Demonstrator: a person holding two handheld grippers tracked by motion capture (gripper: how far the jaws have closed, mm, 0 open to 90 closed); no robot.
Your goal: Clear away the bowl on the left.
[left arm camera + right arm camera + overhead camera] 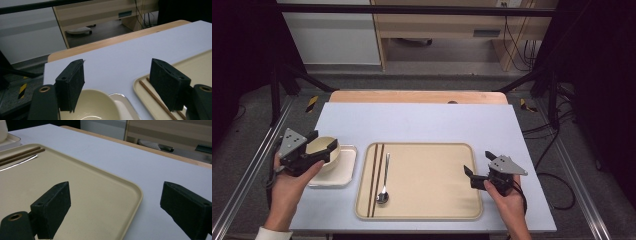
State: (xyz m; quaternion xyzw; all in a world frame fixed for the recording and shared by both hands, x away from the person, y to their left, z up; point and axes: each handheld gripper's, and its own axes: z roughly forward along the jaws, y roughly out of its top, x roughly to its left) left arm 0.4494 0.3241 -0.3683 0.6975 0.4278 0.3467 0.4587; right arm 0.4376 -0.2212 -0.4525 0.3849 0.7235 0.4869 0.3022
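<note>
I have the left tool [323, 146] over the bowl [328, 152], which sits on a small white plate [343, 172] at about nine o'clock of the tray [427, 200], just beside its left rim. From the left gripper view the jaws stand apart, one pad [71, 83] over the bowl's [95, 106] near wall and the other out past the rim toward the tray [200, 62]; neither presses on anything. The right tool [478, 170] hangs at the tray's three o'clock edge, its jaws also wide apart with nothing between them, straddling the tray rim [136, 195] as the right gripper view shows it.

On the tray lie chopsticks [376, 175] and a spoon [384, 177], side by side at its left end, close to the bowl.

What worries me here: the bowl's wall is smooth and curved, so if I close on it off-centre, with only one pad on the rim, it may squirt out or tip (and drag the plate with it). The plate is loose on the tabletop [422, 120], so a sideways push would slide it into the tray. If I lift and carry the bowl toward three o'clock too low, its foot could catch the tray rim or knock the chopsticks and set them rolling.
</note>
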